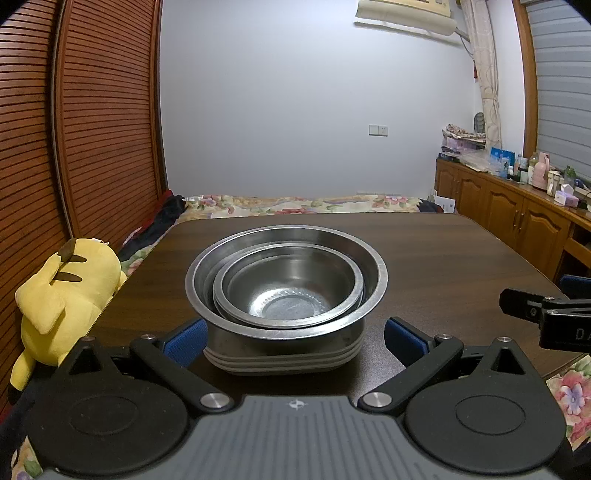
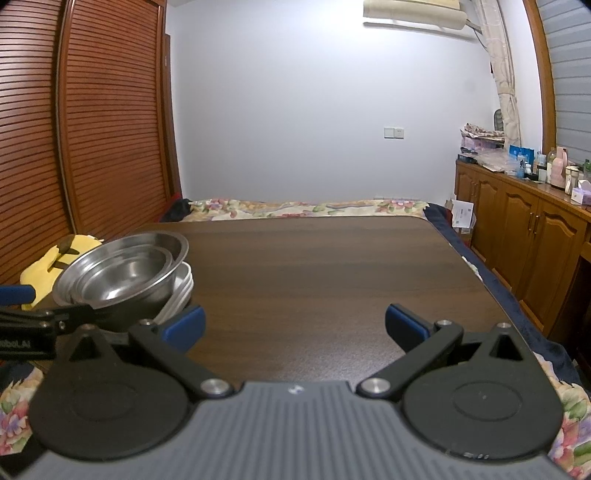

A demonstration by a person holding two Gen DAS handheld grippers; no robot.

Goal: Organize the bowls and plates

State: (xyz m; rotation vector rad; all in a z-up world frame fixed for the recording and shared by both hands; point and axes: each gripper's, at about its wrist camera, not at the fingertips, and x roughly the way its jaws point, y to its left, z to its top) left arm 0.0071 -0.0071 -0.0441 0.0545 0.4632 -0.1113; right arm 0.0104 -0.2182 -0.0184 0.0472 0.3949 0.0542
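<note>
Neatly nested steel bowls (image 1: 286, 280) atop stacked plates (image 1: 282, 360) (left gripper (image 1: 293, 338) and right gripper (image 2: 294, 326) both spread, empty)

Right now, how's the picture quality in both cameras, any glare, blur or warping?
Left wrist view: sharp, soft reflections inside the steel bowls, wardrobe slats bowed by the fisheye. Right wrist view: dimmer and slightly soft, faint sheen on the table, bowls pushed toward the left edge.

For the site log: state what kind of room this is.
Most likely a bedroom in a home: a bed with floral bedding lies behind the table, louvred wardrobe doors stand left, and an air conditioner hangs above.
</note>
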